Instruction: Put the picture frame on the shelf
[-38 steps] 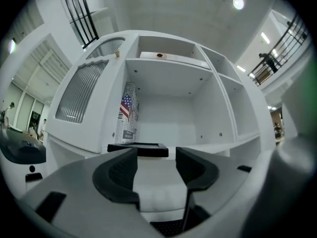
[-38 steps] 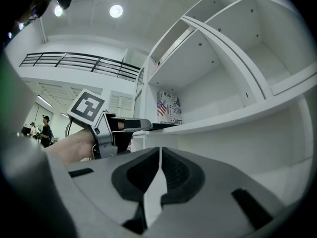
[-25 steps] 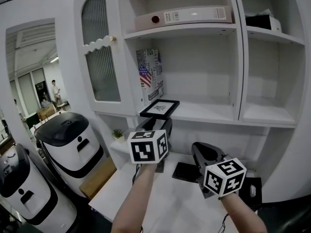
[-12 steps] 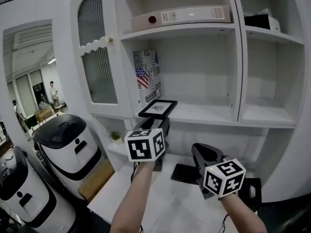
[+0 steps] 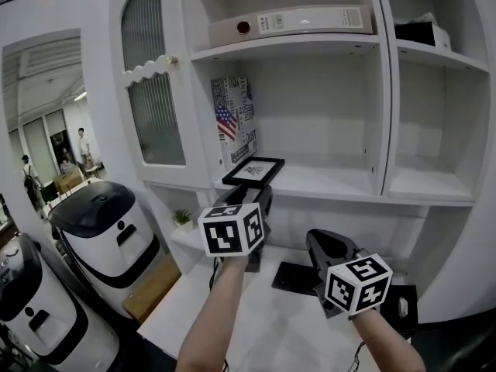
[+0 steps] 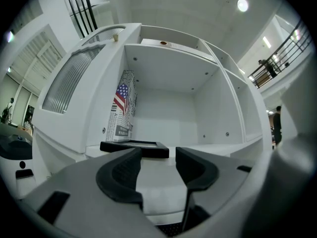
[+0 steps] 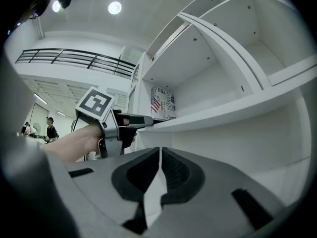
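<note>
picture frame (image 5: pixel 253 171) is lying flat on shelf (image 5: pixel 333 183) by flag box (image 5: pixel 235 122) | L hand-held gripper (image 6: pixel 158 153) is gaping, empty | R hand-held gripper (image 7: pixel 159 156) closed, empty | placing prob. done

Black picture frame (image 5: pixel 253 171) flat on white shelf (image 5: pixel 325 180), front-left edge.

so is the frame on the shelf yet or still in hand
Nearly done: the picture frame lies flat at the front edge of the shelf. The left gripper is open just short of it, holding nothing; the right gripper is shut and empty. Left: perhaps nudging the frame further in, then pulling away.
</note>
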Demonstrator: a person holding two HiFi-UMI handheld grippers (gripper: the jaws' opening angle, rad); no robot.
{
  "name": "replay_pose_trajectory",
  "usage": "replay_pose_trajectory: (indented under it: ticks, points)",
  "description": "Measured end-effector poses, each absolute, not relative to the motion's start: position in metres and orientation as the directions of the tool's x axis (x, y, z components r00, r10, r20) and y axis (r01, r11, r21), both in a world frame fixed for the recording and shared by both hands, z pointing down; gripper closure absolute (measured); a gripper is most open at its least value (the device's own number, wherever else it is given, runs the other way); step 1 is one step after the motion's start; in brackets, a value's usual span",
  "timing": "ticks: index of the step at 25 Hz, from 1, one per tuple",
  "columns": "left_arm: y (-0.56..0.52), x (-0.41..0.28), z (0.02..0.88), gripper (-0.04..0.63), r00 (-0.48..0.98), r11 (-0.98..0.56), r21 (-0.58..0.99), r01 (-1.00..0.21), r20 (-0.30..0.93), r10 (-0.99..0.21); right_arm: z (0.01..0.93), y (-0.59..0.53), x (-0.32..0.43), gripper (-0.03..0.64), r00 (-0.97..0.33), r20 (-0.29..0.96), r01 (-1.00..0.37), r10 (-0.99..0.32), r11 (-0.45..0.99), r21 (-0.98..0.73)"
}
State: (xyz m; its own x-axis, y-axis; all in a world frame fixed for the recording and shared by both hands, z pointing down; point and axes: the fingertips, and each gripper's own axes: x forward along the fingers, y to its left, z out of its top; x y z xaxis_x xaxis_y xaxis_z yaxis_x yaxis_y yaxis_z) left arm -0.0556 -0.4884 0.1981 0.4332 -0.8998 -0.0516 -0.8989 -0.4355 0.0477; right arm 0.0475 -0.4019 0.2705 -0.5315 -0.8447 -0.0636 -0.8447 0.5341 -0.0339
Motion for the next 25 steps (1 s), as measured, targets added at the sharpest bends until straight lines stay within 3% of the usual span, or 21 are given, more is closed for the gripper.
replay_pose_trajectory:
  ticks: [17, 25]
  points:
    - [-0.459, -0.054, 0.207, 0.377, 0.453, -0.459, 0.060, -0.886, -0.091, -0.887, 0.281, -0.395, 0.053, 0.615, -0.524, -0.053, -0.848, -0.850, 0.527, -0.054]
    - [-0.437, -0.054, 0.232, 0.438, 0.445, -0.446, 0.026, -0.894, -0.056, -0.894, 0.285, -0.383, 0.056, 0.617, -0.521, -0.055, -0.850, -0.852, 0.523, -0.066]
